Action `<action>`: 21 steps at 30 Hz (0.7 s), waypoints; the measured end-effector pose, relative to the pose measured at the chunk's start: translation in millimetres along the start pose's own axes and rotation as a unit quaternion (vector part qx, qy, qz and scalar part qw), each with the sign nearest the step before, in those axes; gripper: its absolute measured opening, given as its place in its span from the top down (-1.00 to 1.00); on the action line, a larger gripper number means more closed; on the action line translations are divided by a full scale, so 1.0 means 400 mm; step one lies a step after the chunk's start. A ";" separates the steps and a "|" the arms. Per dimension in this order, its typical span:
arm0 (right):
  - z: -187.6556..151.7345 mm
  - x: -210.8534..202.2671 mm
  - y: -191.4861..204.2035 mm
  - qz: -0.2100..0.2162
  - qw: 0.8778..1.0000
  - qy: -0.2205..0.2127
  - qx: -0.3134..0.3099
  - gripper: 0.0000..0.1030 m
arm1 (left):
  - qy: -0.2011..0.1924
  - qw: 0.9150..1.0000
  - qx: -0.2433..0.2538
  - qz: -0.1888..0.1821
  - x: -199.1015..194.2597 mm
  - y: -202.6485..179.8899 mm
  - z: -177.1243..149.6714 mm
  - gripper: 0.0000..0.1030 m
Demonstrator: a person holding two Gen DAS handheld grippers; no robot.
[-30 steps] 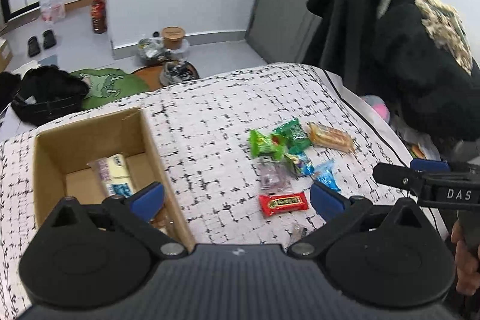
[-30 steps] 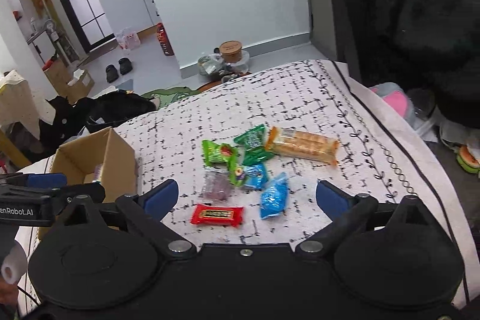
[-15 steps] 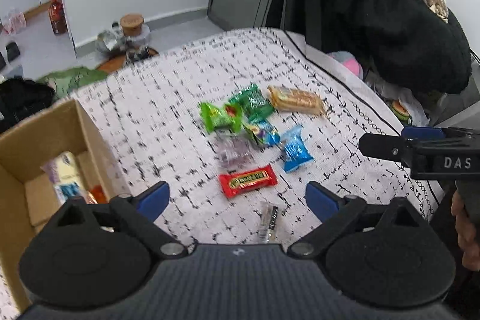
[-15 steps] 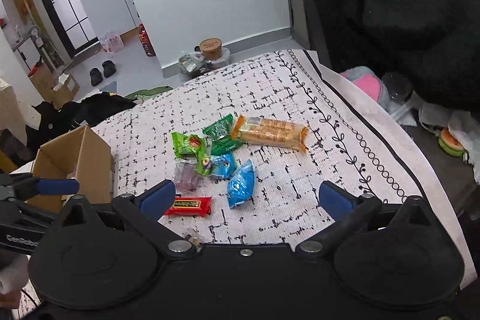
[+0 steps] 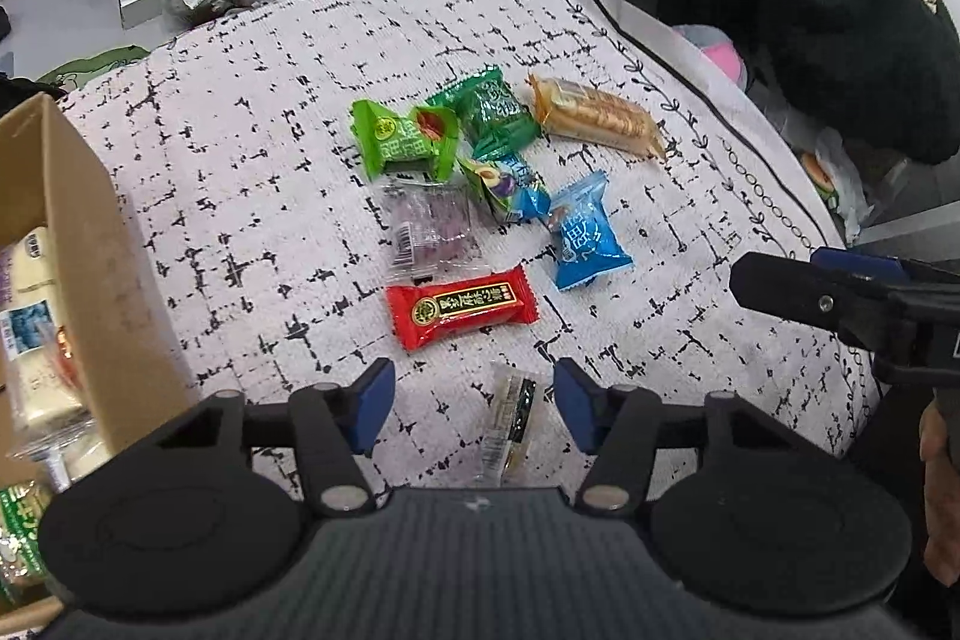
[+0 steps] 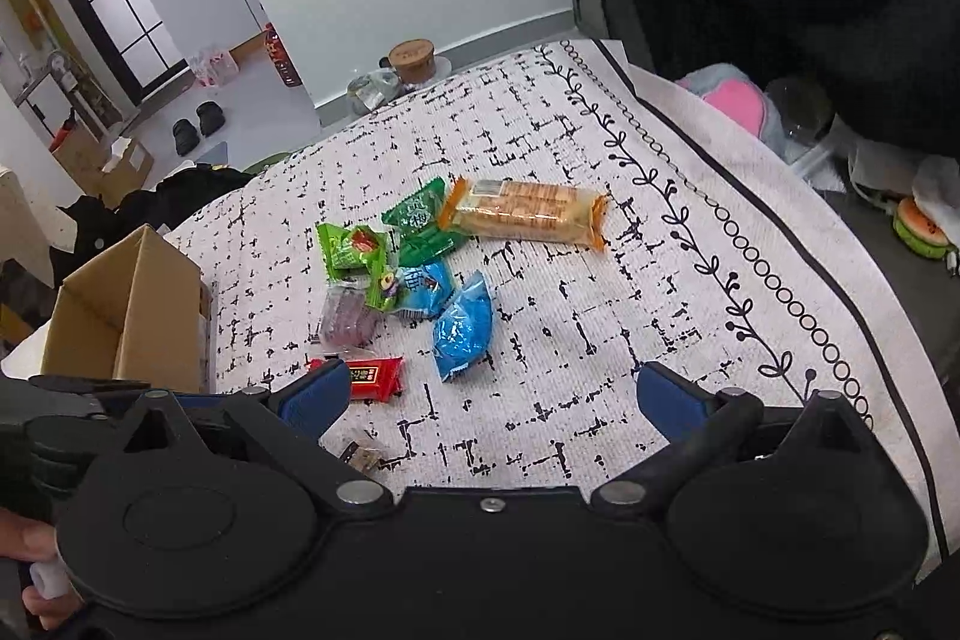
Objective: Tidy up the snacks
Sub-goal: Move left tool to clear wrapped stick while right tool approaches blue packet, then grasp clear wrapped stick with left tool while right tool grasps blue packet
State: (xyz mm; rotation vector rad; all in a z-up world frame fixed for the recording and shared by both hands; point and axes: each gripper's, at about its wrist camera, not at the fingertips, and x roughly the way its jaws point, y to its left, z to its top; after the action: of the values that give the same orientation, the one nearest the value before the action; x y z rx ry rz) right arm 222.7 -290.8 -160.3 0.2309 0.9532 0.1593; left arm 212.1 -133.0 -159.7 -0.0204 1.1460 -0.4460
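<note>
A: Where are the snacks?

B: Loose on the white black-flecked cloth over the bench: a red foil-wrapped bar, a blue pillow packet, an orange-ended cracker pack.

A: And the fingers?

B: The left gripper is spread around a small clear sachet, possibly touching. The right gripper gapes, empty. The brown cardboard box is cut off at left.

Left gripper advanced over clear-wrapped snack, jaws narrowed.
</note>
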 end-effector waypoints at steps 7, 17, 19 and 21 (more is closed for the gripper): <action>-0.003 0.036 -0.010 0.002 1.000 0.014 0.004 -0.92 | 0.032 0.999 0.006 0.003 0.063 -0.032 -0.009 0.14; 0.004 0.101 -0.006 0.024 0.999 0.030 0.013 -0.70 | 0.051 0.998 0.005 0.027 0.090 -0.027 -0.017 0.66; 0.007 0.111 0.002 0.030 0.999 0.027 0.010 -0.70 | 0.045 0.999 0.002 0.030 0.079 -0.024 -0.012 0.66; 0.009 0.121 0.011 0.029 0.999 0.025 0.006 -0.69 | 0.037 0.999 0.000 0.036 0.068 -0.018 -0.007 0.66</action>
State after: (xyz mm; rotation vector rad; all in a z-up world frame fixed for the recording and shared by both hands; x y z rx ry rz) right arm 252.9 -275.7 -195.3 0.2664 0.9969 0.2144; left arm 216.3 -148.7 -182.8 0.0369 1.2163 -0.3846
